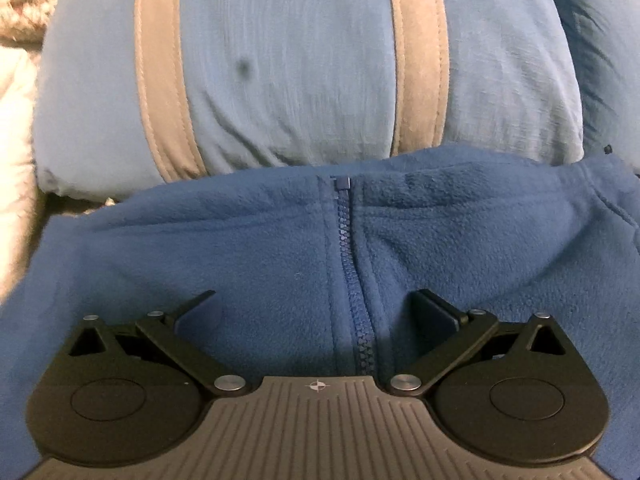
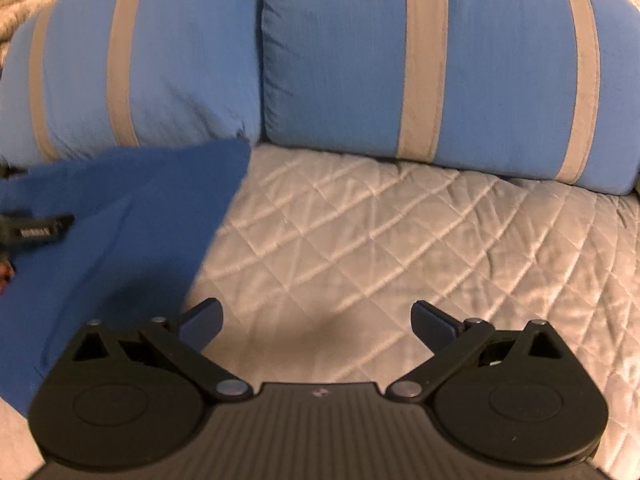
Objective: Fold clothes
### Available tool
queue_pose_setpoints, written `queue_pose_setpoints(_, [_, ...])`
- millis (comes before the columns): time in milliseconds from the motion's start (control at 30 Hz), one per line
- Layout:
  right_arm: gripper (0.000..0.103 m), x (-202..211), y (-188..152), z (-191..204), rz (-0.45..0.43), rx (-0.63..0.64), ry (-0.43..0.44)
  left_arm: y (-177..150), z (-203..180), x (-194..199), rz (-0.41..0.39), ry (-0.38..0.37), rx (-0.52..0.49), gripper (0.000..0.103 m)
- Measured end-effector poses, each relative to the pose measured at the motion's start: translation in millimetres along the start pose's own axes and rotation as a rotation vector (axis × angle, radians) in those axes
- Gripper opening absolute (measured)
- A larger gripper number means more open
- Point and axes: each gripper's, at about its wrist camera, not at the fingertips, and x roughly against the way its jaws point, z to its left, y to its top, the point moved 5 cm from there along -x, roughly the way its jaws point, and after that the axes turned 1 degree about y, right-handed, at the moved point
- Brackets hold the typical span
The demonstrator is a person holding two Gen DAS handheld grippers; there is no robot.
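A blue fleece jacket (image 1: 248, 248) with a zipper (image 1: 352, 280) down its middle lies flat under the left gripper (image 1: 316, 312). That gripper hovers just above the fleece, open, its fingers either side of the zipper with nothing between them. In the right wrist view the same jacket (image 2: 112, 232) covers the left part of the frame, its edge running diagonally. The right gripper (image 2: 316, 320) is open over the bare quilted cover (image 2: 380, 240), beside the jacket's right edge. A black part of the other gripper (image 2: 36, 232) shows at the far left over the fleece.
Blue pillows with tan stripes (image 1: 288, 64) stand right behind the jacket; two of them (image 2: 480, 72) line the back of the quilted bed. A beige knit blanket (image 1: 20, 20) is bunched at the far left.
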Motion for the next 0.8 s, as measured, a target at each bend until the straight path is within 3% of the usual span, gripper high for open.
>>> queue_pose_setpoints(100, [0.103, 0, -8, -7, 0.029, 0.014, -0.018, 2, -1, 14, -0.013, 0.053, -0.028, 0.103])
queue_pose_setpoints(300, [0.103, 3, -23, -16, 0.104, 0.037, -0.003, 17, -21, 54, -0.055, 0.07, -0.04, 0.103])
queue_pose_setpoints(567, [0.103, 6, -38, -43, 0.179, 0.019, -0.058, 51, -79, 93, -0.101, -0.067, 0.033, 0.103])
queue_pose_setpoints(800, [0.103, 5, -52, -82, 0.222, -0.036, -0.118, 49, -137, 83, -0.074, -0.122, 0.059, 0.103])
